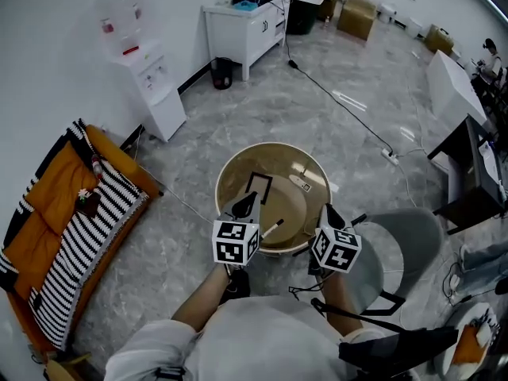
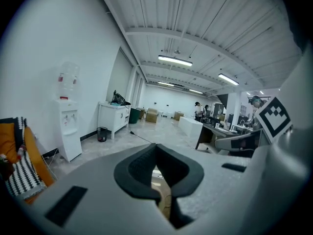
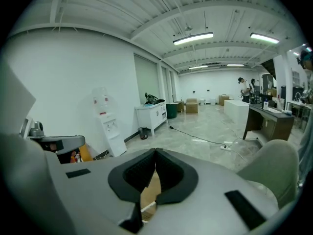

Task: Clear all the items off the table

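A round wooden table (image 1: 238, 173) stands just in front of me. On it lie a black rectangular frame-like item (image 1: 258, 183), a small white item (image 1: 300, 183) and a pen-like stick (image 1: 272, 228) near the front rim. My left gripper (image 1: 247, 202) hovers over the table's near left edge, shut and holding nothing; its tips meet in the left gripper view (image 2: 156, 145). My right gripper (image 1: 329, 211) sits over the near right rim, also shut and empty, with its jaws together in the right gripper view (image 3: 156, 150). Both point level across the room.
A grey chair (image 1: 405, 236) stands right of the table. An orange and striped couch (image 1: 71, 213) lies at the left. A water dispenser (image 1: 147, 70), white cabinet (image 1: 242, 26) and dark bin (image 1: 222, 71) line the wall. A cable (image 1: 341, 101) crosses the floor.
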`<state>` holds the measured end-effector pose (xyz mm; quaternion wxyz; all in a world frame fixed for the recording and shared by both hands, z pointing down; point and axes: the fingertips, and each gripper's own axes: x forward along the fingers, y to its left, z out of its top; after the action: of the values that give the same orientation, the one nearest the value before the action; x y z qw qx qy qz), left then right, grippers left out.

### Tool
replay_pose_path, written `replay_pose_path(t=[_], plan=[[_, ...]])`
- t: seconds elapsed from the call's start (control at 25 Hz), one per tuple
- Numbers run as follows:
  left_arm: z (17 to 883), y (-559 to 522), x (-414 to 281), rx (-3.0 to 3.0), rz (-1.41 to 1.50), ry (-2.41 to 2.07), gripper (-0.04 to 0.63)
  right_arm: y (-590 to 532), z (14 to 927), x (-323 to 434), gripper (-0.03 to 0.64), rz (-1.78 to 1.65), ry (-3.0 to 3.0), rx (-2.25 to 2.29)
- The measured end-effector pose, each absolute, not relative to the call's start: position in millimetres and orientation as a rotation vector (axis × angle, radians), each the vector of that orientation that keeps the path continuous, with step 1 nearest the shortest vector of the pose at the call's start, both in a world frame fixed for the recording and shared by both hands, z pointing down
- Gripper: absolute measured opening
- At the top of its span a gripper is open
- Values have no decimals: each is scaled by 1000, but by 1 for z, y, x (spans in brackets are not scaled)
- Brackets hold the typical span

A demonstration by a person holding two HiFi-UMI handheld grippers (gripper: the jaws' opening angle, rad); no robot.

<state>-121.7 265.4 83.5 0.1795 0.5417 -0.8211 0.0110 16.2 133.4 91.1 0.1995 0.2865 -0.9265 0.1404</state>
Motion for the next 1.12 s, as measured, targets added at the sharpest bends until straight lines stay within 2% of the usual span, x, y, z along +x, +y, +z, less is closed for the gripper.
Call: replay_pose_path(t=[0.72,1.12], plan=[[107,190,-274,1613,61,-2198,8,72,104,-106,23,449,-2521,944],[145,168,-262,1537,109,-2126,8,37,141,-102,23,475,-2426,891]])
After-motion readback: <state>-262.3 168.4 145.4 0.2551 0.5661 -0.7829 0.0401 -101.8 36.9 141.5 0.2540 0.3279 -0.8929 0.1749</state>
